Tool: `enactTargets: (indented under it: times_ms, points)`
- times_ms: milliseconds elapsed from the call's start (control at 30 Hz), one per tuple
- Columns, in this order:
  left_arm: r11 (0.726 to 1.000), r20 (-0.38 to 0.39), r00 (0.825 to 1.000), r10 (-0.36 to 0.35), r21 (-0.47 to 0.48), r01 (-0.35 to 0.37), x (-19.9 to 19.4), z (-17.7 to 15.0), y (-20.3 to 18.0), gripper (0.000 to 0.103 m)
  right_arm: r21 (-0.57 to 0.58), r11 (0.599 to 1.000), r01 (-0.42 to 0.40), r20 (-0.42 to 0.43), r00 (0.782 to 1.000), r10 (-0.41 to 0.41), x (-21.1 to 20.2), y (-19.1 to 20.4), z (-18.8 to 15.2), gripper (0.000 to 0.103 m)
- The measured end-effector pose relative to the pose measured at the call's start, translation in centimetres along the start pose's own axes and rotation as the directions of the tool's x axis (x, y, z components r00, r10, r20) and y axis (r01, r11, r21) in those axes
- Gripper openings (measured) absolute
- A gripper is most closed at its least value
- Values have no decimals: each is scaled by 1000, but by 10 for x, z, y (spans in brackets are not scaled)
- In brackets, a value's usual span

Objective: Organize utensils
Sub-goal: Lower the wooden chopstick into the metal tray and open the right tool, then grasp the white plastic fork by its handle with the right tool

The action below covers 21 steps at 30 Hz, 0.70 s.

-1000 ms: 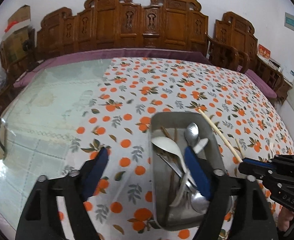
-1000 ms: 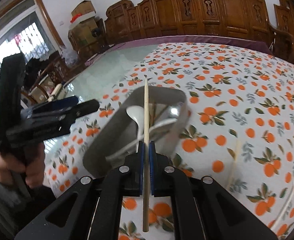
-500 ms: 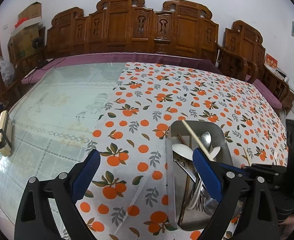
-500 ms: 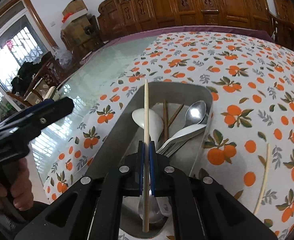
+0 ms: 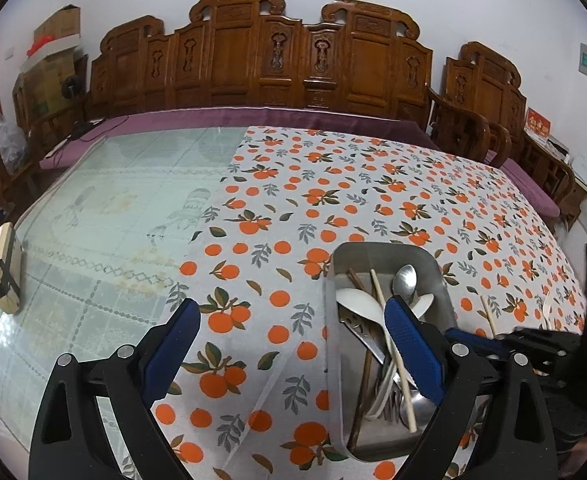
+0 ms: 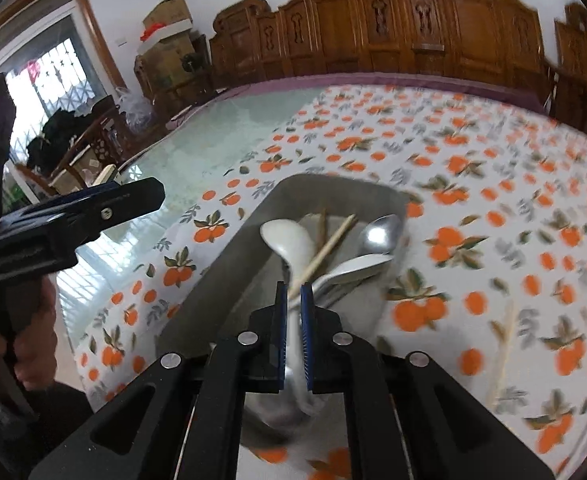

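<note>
1. A table under an orange-print cloth [image 5: 333, 184] is sitting in front of carved wooden chairs, with a metal tray [image 5: 385, 250] on it.
2. The tray is holding spoons [image 6: 377, 232] and a pale chopstick [image 6: 325, 250] that is lying loose across them.
3. The right tongs [image 6: 293, 300] have just been parting slightly over the tray; nothing looks pinched.
4. The left tongs [image 5: 289, 344] are hanging wide open and empty beside the tray.
5. Judged next: fetching the chopstick on the cloth [image 6: 503, 354], right of the tray.
</note>
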<state>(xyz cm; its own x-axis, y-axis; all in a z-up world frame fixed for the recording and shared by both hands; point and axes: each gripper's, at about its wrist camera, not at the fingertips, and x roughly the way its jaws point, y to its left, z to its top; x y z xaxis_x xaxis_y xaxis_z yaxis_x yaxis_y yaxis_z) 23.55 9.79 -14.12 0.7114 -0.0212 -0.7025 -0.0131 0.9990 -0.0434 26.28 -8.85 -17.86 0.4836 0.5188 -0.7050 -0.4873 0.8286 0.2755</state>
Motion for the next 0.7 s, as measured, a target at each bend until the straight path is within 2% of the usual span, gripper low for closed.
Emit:
enactTargets:
  times_ms: [167,267,367,433,500,533,667,700]
  points:
    - [1000,-3,1000,-14,14,15,0,0,-13,90,-58,996,62,45,997,-59,-39,-20,-7,10]
    - [999,2,1000,-27,25,27,-1,-1,-24,90,-74,991,108,65,993,-103,-61,-38,-14,23]
    - [999,4,999,-37,35,37,-2,-2,-34,90,-67,983,169,76,984,-164,-82,-61,-22,25]
    - [998,8,999,-47,39,46,-2,-3,-45,90,-50,977,208,75,976,-204,-92,-79,-27,31]
    - [998,14,998,-58,40,58,-3,-4,-54,90,-20,968,249,74,966,-247,-103,-103,-33,43]
    - [997,22,998,-61,43,60,-4,-4,-60,90,-13,964,264,74,962,-263,-106,-110,-35,45]
    - [995,46,995,-88,59,85,-8,-5,-83,90,18,938,345,54,937,-346,-116,-149,-46,68]
    - [994,49,994,-93,61,90,-9,-6,-87,90,27,932,362,48,931,-363,-118,-158,-50,69]
